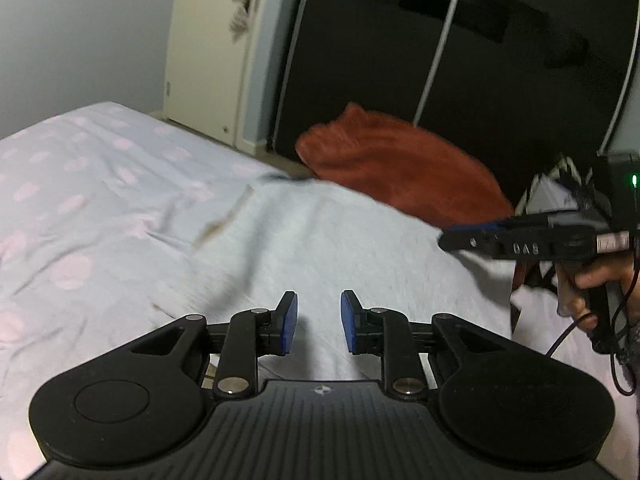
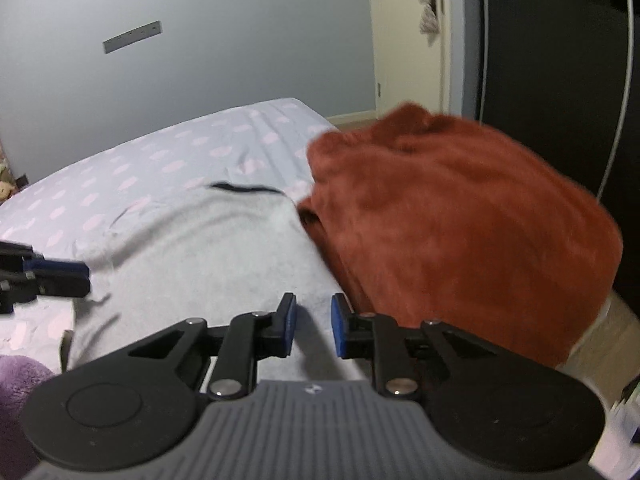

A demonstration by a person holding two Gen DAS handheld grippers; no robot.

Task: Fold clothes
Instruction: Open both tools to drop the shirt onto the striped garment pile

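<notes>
Both tools apart and empty over the grey garment

Left tool [image 1: 319, 322] and right tool [image 2: 313, 326] hover with pads parted and nothing between them, so I judge a fold was just released and the next grasp needs a fresh edge. Grey garment [image 1: 320, 240] lies on the bed [image 1: 80, 184], its long axis running from the lower frame to the dark collar [image 2: 244, 189] at upper centre, beside the rust garment [image 2: 460, 220]

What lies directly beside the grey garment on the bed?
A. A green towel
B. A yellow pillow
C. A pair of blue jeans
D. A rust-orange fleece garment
D: the rust-orange fleece garment is heaped against the edge of the grey garment on the bed.
</notes>
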